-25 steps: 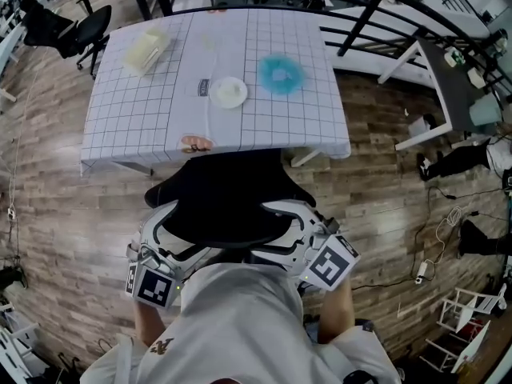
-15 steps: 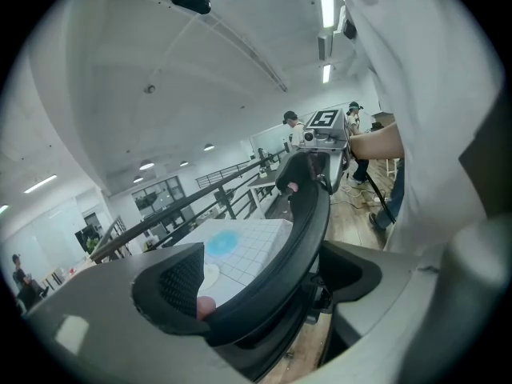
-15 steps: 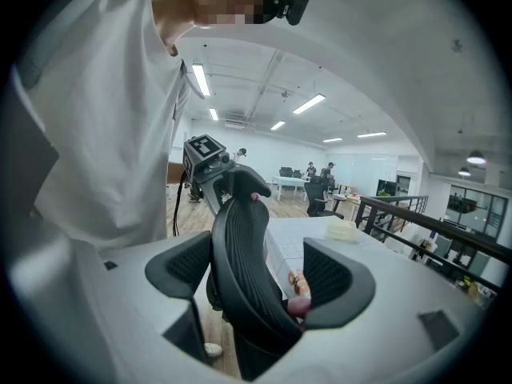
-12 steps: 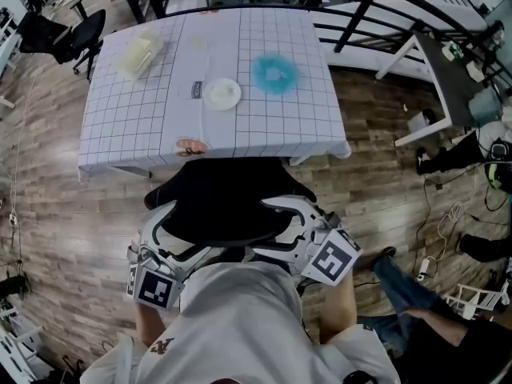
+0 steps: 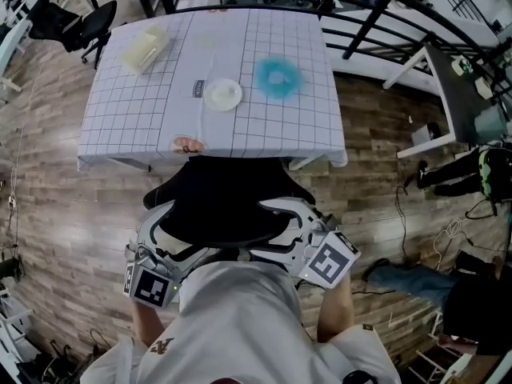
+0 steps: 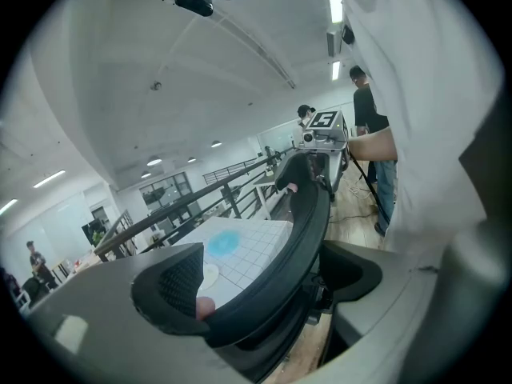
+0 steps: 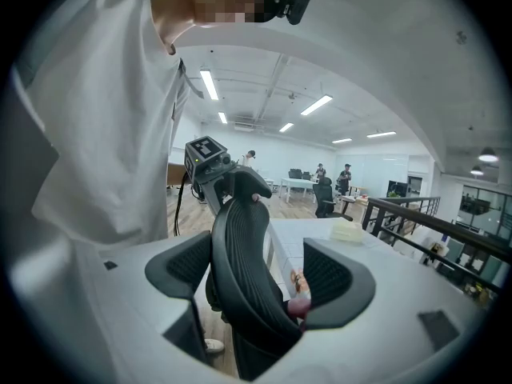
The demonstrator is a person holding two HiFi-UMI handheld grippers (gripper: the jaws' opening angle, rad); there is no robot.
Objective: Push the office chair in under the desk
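Note:
The black office chair's seat [image 5: 224, 202] stands at the front edge of the desk [image 5: 144, 110], which wears a white gridded cloth; the seat's far end is tucked under the edge. My left gripper [image 5: 160, 246] holds the left end of the curved backrest [image 5: 288, 214], and my right gripper [image 5: 308, 234] holds the right end. In the left gripper view the backrest [image 6: 300, 238] runs between the jaws of the left gripper [image 6: 264, 286]. The right gripper view shows the mesh backrest [image 7: 240, 254] filling the right gripper [image 7: 256, 282].
On the desk lie a white plate [image 5: 222, 94], a blue fluffy thing [image 5: 278, 77], a pale box [image 5: 144, 48] and a small pink object [image 5: 190, 145] at the front edge. Another black chair [image 5: 88, 22] stands far left. A black railing [image 5: 376, 14] runs behind; a person's legs [image 5: 416, 282] lie lower right.
The desk's front edge sits slightly closer over the seat than a second ago. Both grippers keep their hold on the backrest. A person's legs have come into view at the lower right.

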